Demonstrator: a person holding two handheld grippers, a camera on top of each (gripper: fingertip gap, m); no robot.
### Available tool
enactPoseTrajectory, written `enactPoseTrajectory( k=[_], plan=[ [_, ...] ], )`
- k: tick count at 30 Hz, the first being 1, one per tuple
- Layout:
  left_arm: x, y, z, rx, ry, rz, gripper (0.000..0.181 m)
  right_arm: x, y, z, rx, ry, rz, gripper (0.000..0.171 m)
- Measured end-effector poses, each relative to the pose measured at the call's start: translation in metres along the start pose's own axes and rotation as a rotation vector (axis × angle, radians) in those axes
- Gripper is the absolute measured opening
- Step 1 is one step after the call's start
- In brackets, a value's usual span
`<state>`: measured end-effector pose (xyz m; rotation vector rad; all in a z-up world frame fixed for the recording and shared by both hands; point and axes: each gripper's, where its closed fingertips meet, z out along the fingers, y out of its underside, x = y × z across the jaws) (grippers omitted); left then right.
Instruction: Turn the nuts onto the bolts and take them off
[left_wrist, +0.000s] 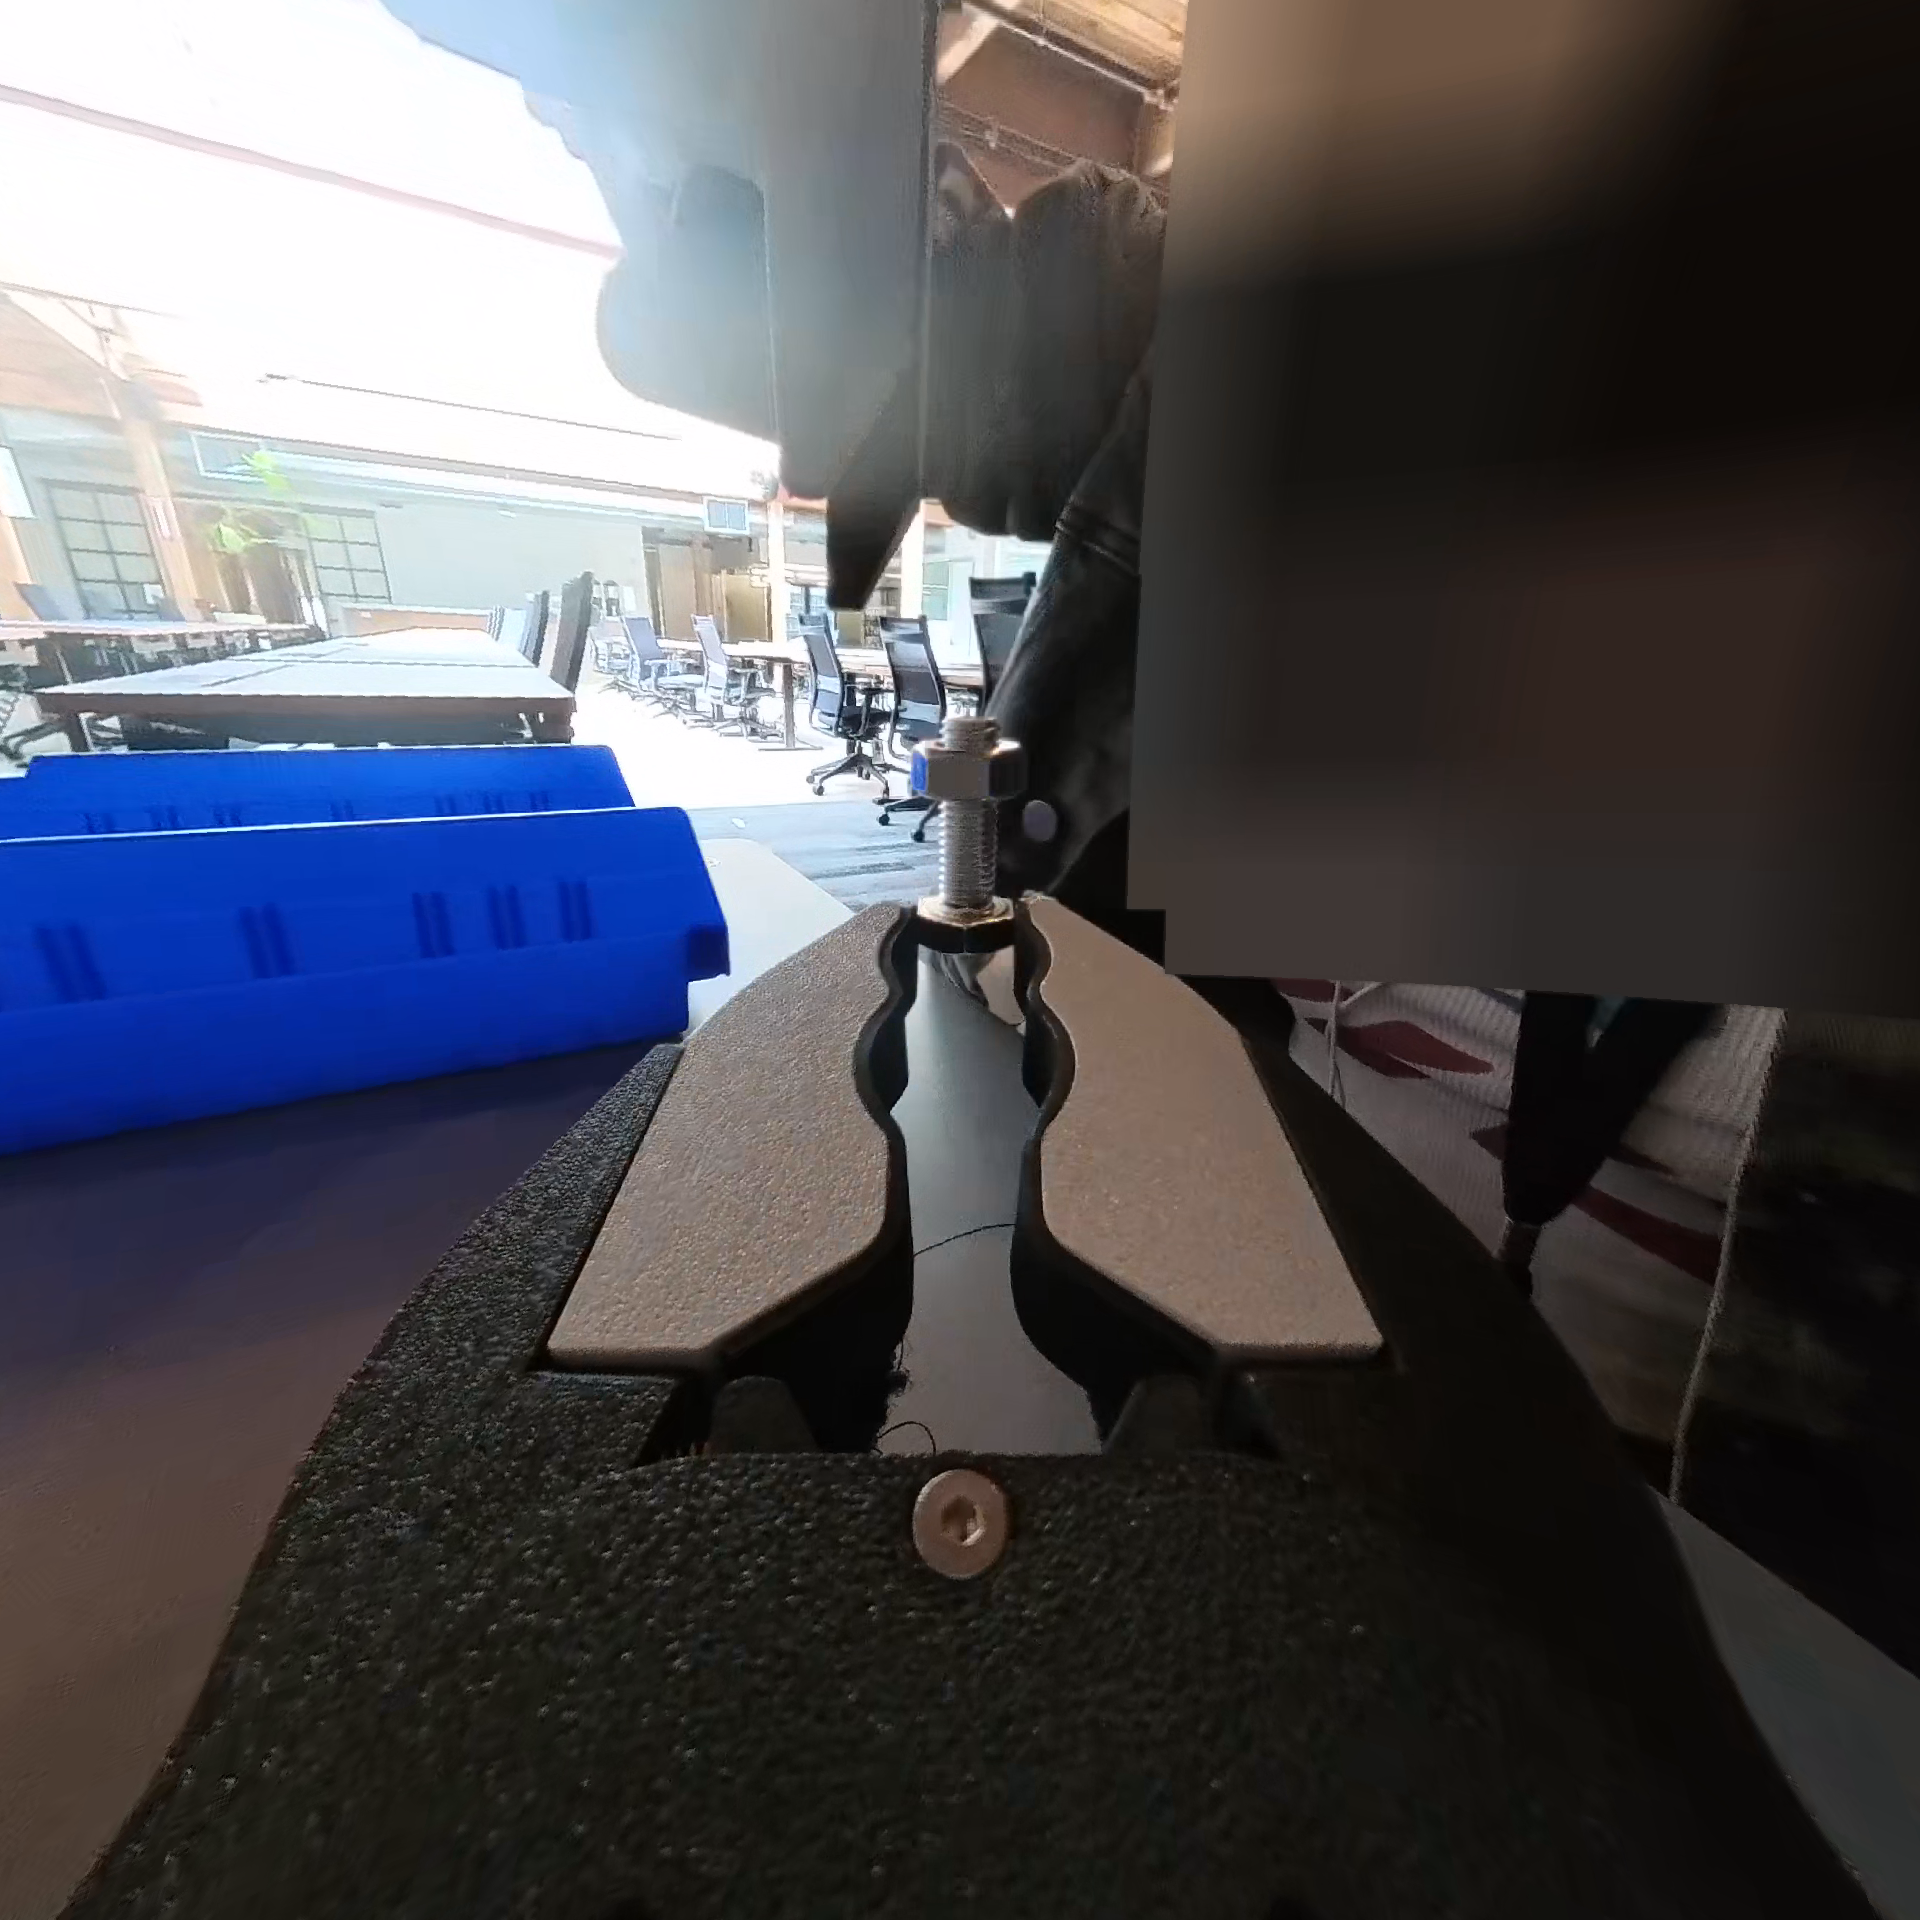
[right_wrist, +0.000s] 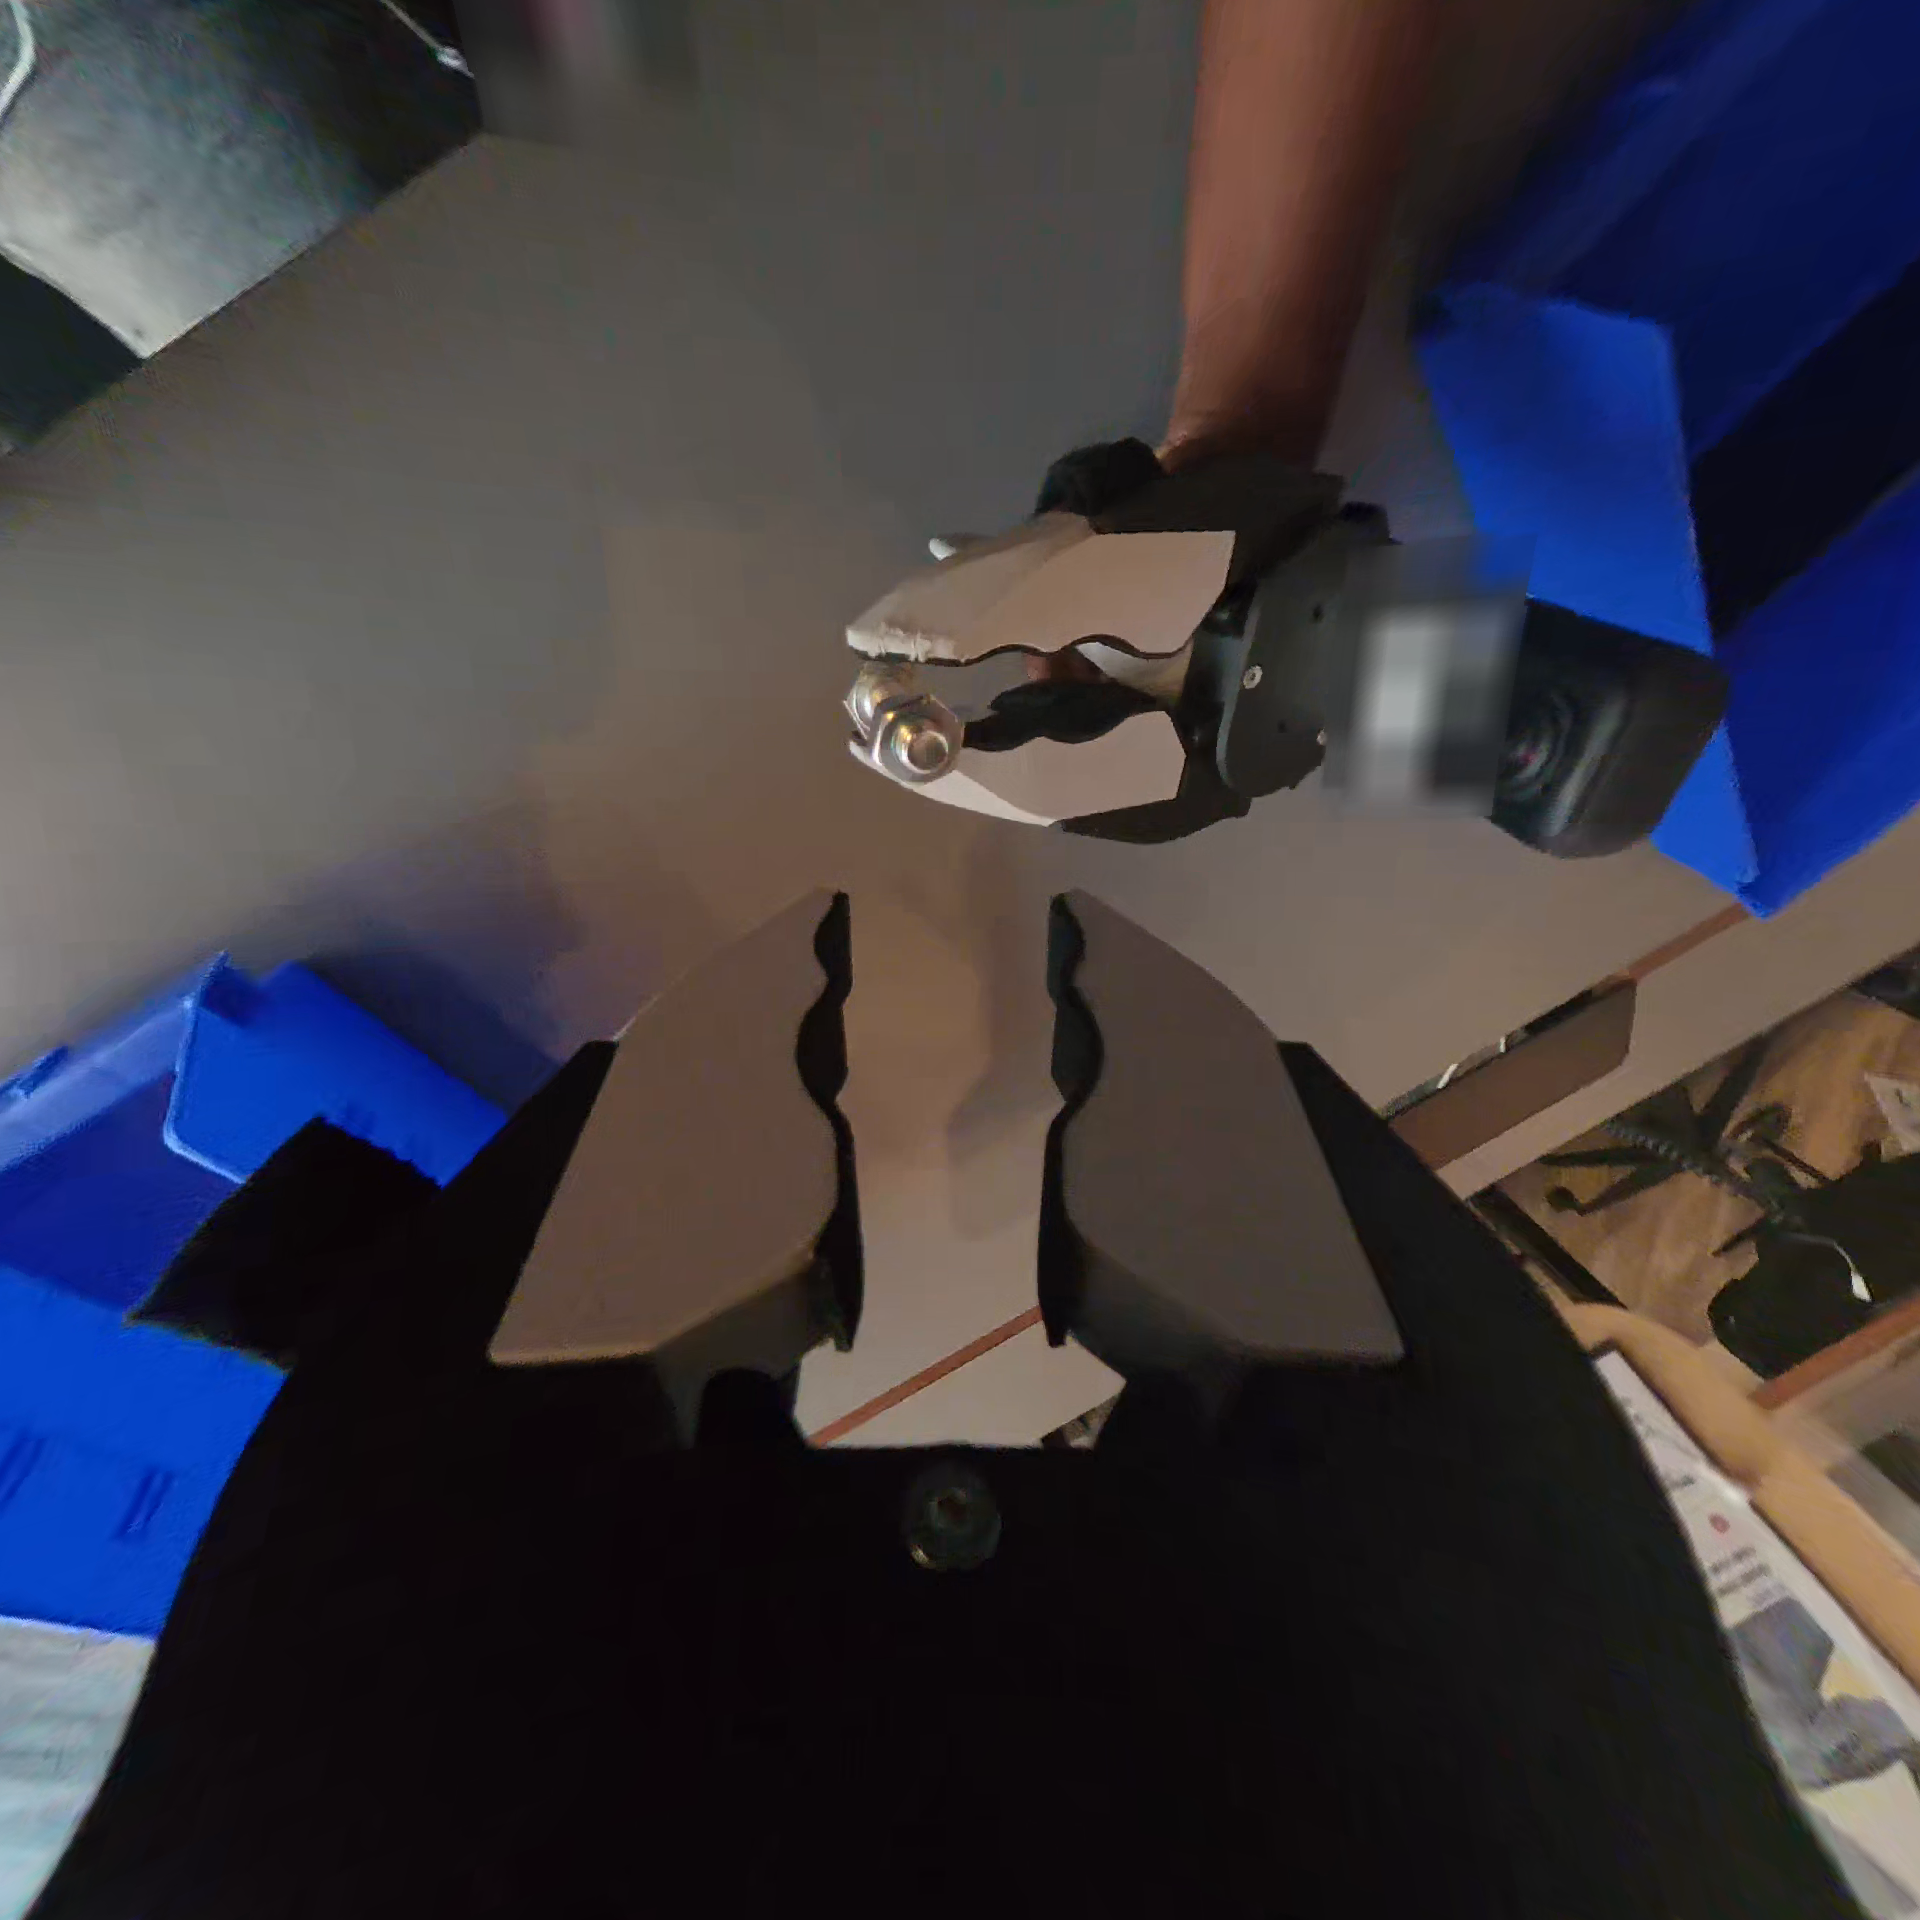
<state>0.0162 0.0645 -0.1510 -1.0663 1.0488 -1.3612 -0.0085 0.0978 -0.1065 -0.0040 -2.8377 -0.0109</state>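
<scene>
The left gripper (left_wrist: 964, 928) is clamping the silver threaded bolt's (left_wrist: 964, 847) head; the right gripper (right_wrist: 951, 909), gaping empty just above, should be squarely closing around the silver hexagonal nut (left_wrist: 964, 769).

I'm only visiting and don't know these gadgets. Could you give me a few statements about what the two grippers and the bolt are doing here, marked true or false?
1. The left gripper is clamped on the bolt by its head. True.
2. The nut sits near the bolt's top end. True.
3. The right gripper grips the nut. False: it is open and holds nothing.
4. The bins on the table are red. False: they are blue.
</scene>
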Motion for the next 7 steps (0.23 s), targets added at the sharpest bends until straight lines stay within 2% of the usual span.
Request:
enactPoseTrajectory(
  k=[7],
  plan=[
    [-0.0001, 0.0012, 0.0000, -0.011, -0.002, -0.002, 0.017, 0.0026, 0.0019, 0.0059, -0.015, -0.097, -0.074, 0.030]
  ],
)
